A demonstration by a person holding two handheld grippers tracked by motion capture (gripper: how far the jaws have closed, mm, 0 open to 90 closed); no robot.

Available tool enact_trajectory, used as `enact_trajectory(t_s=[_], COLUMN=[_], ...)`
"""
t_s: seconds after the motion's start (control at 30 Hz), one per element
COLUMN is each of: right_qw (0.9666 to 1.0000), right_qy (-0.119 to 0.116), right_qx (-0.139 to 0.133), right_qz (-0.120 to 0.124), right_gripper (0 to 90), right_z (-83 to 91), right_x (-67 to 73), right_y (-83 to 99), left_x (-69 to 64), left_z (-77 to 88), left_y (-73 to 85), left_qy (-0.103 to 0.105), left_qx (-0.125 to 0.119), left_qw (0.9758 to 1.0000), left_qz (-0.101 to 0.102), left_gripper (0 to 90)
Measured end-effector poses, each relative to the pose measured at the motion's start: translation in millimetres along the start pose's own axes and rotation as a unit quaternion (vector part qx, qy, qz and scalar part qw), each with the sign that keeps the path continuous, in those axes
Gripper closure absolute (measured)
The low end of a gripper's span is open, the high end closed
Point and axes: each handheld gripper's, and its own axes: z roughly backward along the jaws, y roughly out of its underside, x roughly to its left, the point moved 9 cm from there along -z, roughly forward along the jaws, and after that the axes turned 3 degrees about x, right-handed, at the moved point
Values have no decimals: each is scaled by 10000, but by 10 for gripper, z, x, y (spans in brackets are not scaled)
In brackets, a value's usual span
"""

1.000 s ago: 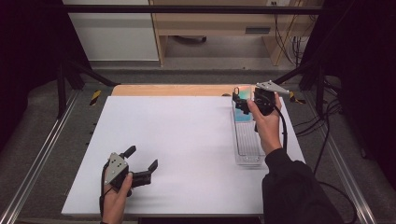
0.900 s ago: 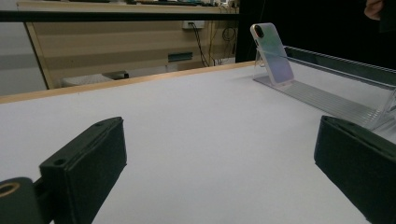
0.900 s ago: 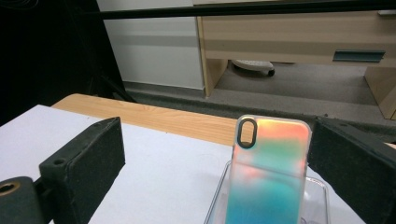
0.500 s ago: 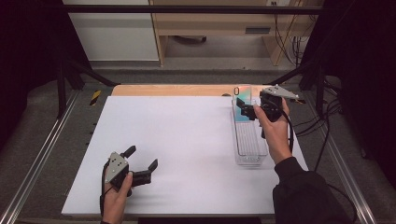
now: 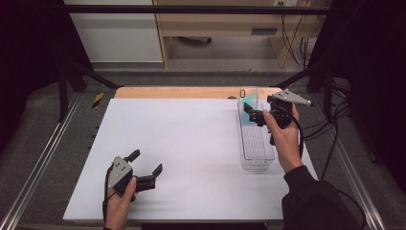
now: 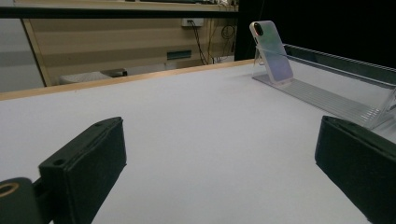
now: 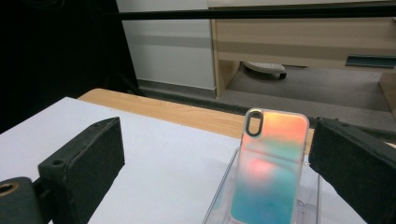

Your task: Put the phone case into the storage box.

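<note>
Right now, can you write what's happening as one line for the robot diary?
right claw: open, by iridescent phone case | case: upright in clear plastic rack | left claw: open, over white table

Both claws point(image 5: 145, 168) point(image 5: 252, 113) agape, hand-held.

A white table point(image 5: 191, 143) carries a clear ribbed rack point(image 5: 256, 143) near its right edge.

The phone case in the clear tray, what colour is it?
The phone case is iridescent, orange fading to teal; the right gripper view shows it best.
</note>
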Motion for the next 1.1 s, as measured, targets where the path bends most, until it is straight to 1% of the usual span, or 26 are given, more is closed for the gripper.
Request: enact_trajectory(t_s=[0.13, 0.2, 0.43, 0.53, 0.93, 1.1], right_qw=[10000, 10000, 9998, 9998, 9998, 9999], right_qy=[-64, -87, -136, -137, -93, -77], right_qx=[10, -29, -109, -111, -97, -70], right_qz=[0, -22, -94, -76, -139, -128], right_gripper=[36, 34, 33, 33, 35, 35], right_z=[65, 100, 195, 227, 328, 362], right_x=[23, 27, 8, -2, -57, -82], right_y=[6, 3, 0, 7, 72, 104], left_x=[14, 31, 106, 131, 133, 126], left_z=[9, 18, 50, 60, 58, 55], left_y=[3, 0, -7, -5, -4, -5], left_qy=[-17, -50, -138, -161, -156, -155], left_qx=[10, 2, -31, -23, -16, -20], left_qw=[10000, 10000, 9998, 9998, 9998, 9998], left_qz=[21, 36, 128, 140, 128, 129], left_gripper=[14, 12, 11, 11, 11, 11])
